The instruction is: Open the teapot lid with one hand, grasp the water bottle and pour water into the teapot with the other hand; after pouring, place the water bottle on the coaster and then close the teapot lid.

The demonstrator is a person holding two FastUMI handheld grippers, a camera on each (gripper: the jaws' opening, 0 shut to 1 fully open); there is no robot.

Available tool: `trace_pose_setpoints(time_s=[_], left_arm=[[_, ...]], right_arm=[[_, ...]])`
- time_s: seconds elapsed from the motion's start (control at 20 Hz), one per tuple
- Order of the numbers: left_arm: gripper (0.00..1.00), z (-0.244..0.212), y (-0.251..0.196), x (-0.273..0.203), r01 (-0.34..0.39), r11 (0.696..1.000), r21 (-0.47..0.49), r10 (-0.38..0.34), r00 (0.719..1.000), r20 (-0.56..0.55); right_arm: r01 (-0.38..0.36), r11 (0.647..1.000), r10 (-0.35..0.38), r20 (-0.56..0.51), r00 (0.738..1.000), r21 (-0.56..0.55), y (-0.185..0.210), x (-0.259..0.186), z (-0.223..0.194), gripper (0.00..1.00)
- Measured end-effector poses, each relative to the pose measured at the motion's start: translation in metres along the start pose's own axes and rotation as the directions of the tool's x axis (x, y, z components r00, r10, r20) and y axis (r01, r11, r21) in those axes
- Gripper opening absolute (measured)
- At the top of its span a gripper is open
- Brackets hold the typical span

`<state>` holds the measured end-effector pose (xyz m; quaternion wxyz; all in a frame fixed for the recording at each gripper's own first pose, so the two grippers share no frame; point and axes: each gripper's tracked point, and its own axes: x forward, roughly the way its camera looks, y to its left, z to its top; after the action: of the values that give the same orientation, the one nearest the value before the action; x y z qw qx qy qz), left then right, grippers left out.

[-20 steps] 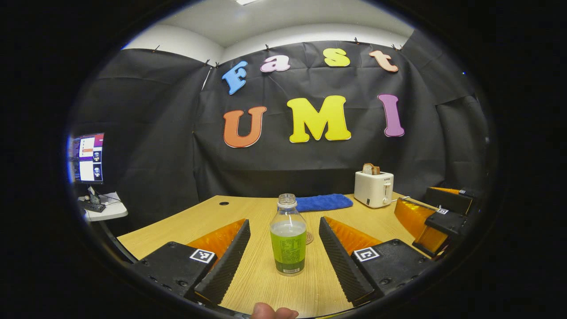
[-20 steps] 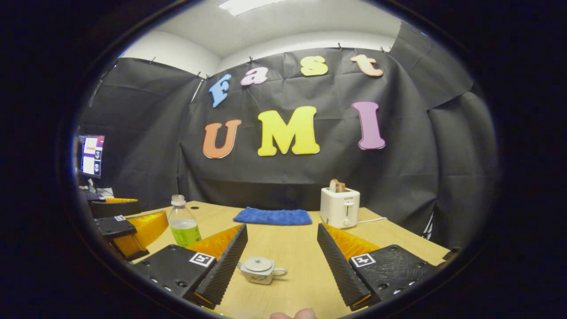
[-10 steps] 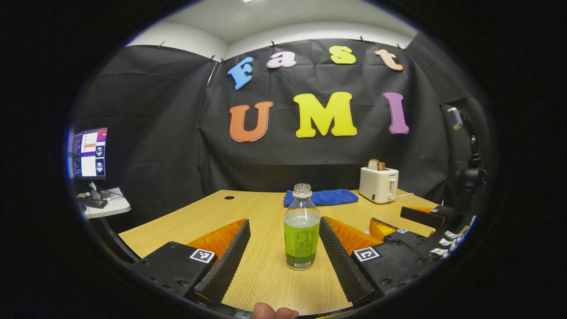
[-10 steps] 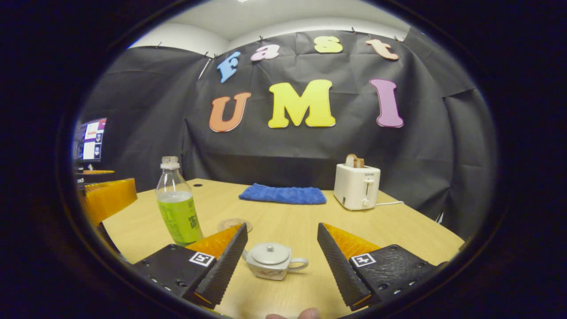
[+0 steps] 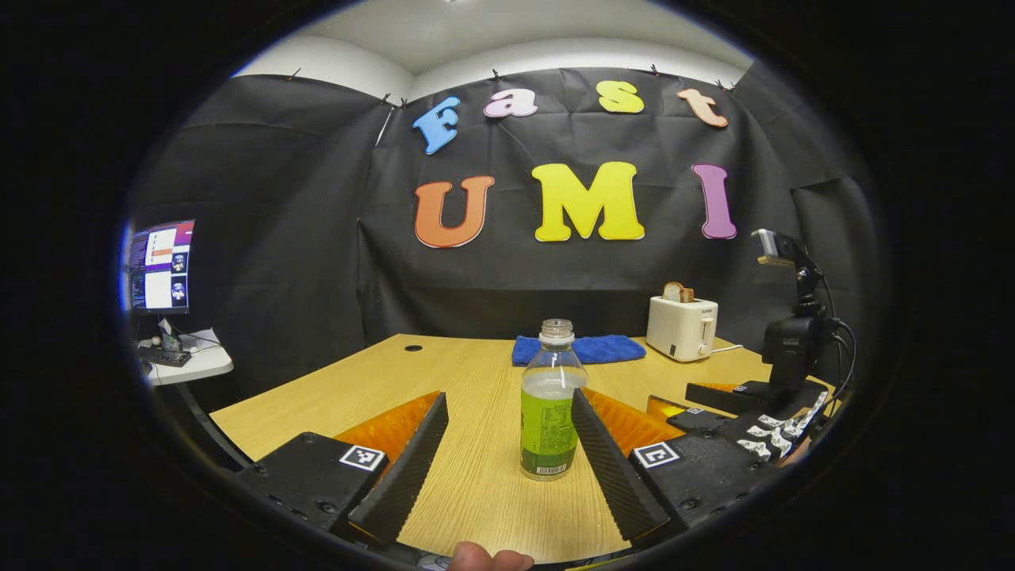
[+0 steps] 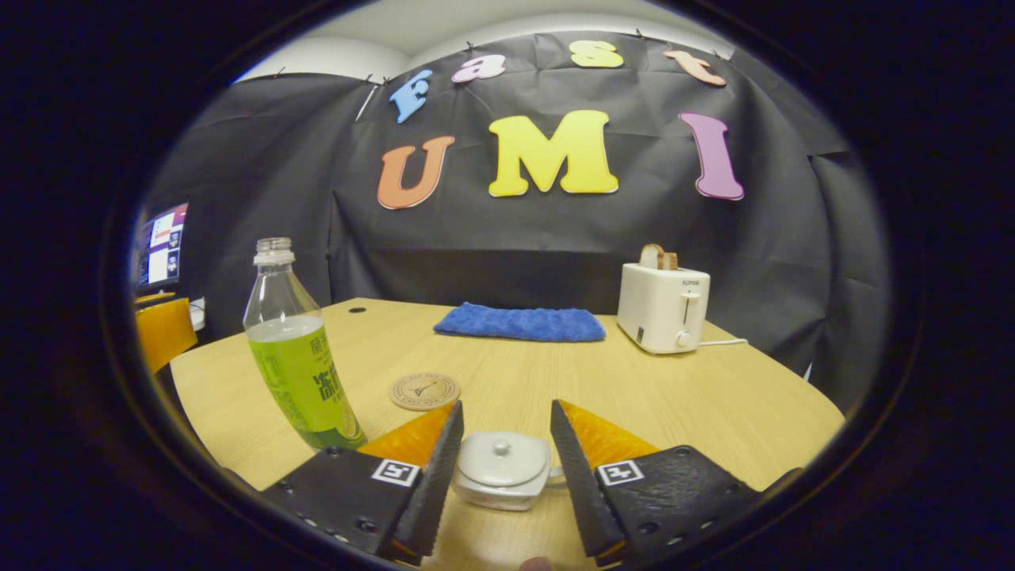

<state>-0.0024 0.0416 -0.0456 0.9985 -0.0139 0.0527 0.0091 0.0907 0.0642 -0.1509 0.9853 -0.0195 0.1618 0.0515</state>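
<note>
Right hand-held gripper (image 6: 501, 484) released, fingers flanking the lidded teapot (image 6: 502, 469) on the counter (image 6: 674, 396), not clearly touching. Left hand-held gripper (image 5: 507, 468) released around the upright water bottle (image 5: 549, 412), right finger just beside it. Coaster (image 6: 424, 391) behind the teapot; blue cloth (image 6: 519, 323) and toaster (image 6: 663, 308) farther back.

The left gripper view sits low over the table (image 5: 373, 388), facing the back wall, with the water bottle (image 5: 549, 412) close at 12 o'clock and the right gripper (image 5: 741, 416) off at 3 o'clock. The right gripper view rides lower and nearer, the teapot (image 6: 501, 468) right under it at 6 o'clock, the bottle at 9 o'clock. Both views share the bottle, blue cloth (image 6: 519, 323) and toaster (image 6: 662, 308).
</note>
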Motion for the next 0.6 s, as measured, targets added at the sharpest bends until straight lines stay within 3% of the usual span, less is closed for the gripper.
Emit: trace_pose_setpoints(time_s=[0.05,0.15,0.2,0.35,0.45,0.5,0.6], left_arm=[[0.98,-0.001,0.001,0.001,0.0,1.0,-0.002,0.0,1.0,-0.002],[0.98,-0.003,0.002,0.003,-0.001,1.0,-0.001,0.001,1.0,-0.004],[0.98,-0.003,0.003,0.004,-0.001,1.0,-0.001,0.001,1.0,-0.004],[0.98,-0.006,0.004,0.005,-0.001,1.0,0.001,0.001,1.0,-0.006],[0.98,-0.007,0.004,0.004,0.003,1.0,-0.003,-0.003,1.0,-0.009],[0.98,-0.007,0.004,0.005,0.005,1.0,-0.006,-0.005,1.0,-0.01],[0.98,-0.008,0.003,0.006,0.009,1.0,-0.014,-0.009,1.0,-0.01]], right_arm=[[-0.002,1.0,0.002,-0.003,1.0,-0.004,0.001,0.002,-0.001,0.52],[-0.004,1.0,0.004,-0.014,1.0,-0.011,0.002,0.005,-0.003,0.39],[-0.021,1.0,0.021,-0.017,1.0,-0.013,0.006,0.006,-0.004,0.39],[0.009,1.0,-0.01,-0.019,1.0,-0.029,0.002,0.008,-0.006,0.09],[0.006,1.0,-0.006,-0.011,1.0,-0.031,0.005,0.007,-0.002,0.1],[-0.002,0.999,0.001,-0.008,1.0,-0.036,0.005,0.012,-0.004,0.0],[-0.006,0.999,0.005,-0.007,1.0,-0.046,0.003,0.009,-0.004,0.0]])
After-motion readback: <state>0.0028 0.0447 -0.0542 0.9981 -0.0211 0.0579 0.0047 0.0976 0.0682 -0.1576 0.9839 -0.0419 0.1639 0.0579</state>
